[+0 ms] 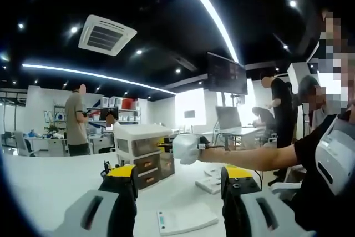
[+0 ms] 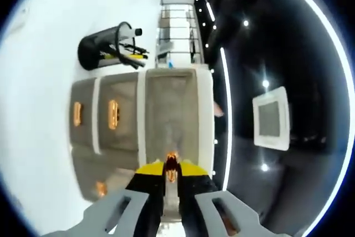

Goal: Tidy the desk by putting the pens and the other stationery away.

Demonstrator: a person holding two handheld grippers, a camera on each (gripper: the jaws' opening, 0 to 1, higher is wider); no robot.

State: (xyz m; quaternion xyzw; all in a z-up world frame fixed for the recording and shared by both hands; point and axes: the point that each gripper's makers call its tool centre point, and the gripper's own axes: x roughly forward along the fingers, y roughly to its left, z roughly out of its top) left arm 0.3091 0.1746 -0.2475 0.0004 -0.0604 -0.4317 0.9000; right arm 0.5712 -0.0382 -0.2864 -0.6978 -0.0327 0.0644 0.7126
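A white drawer unit (image 1: 141, 154) with grey drawers and orange handles stands on the white desk (image 1: 50, 181). My left gripper (image 1: 180, 173) hangs open in front of it with nothing between its yellow-tipped jaws. A gloved hand (image 1: 186, 148) reaches in from the right to the top drawer. In the right gripper view, which is rolled sideways, my right gripper (image 2: 171, 175) is shut on the top drawer's orange handle (image 2: 171, 166). That top drawer (image 2: 169, 109) stands out toward the camera. A black pen holder (image 2: 102, 48) with several pens stands behind the drawer unit (image 2: 94, 120).
A flat white pad (image 1: 186, 217) lies on the desk between my left jaws, with white items (image 1: 211, 184) further right. The pen holder (image 1: 106, 167) peeks out beside the left jaw. People stand at desks in the background.
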